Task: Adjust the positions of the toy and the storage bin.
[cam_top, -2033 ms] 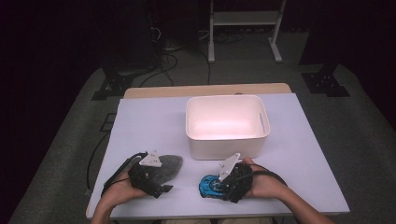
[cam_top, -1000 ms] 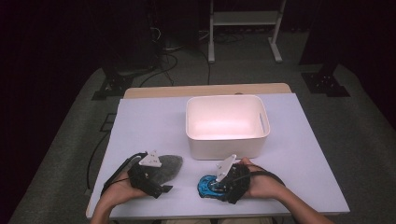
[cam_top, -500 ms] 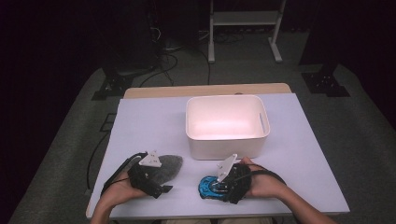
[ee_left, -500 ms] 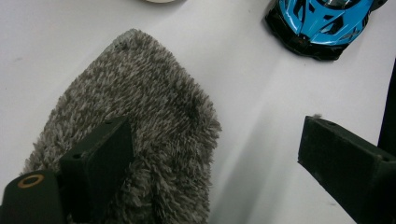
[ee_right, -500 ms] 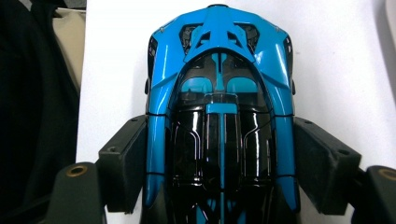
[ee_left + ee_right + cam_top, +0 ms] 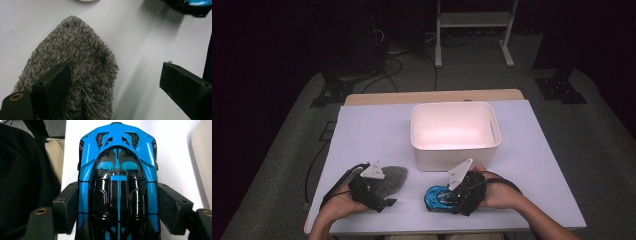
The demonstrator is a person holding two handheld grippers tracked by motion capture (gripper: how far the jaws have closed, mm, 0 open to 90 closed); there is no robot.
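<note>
grey fuzzy mitt (image 6: pixel 75 72): in the left gripper view its near end runs off the bottom edge; one black jaw covers part of its near left side. In the high view the left gripper (image 6: pixel 371 189) hides its near half.
blue toy car (image 6: pixel 117 182): in the right gripper view its near end is cut off by the bottom edge; wheels hidden under the body. In the high view the right gripper (image 6: pixel 458 192) covers its right side.
white bin (image 6: pixel 455 107): its floor is washed out by glare; contents cannot be told.
person's forearms: cut off by the bottom edge of the high view.
</note>
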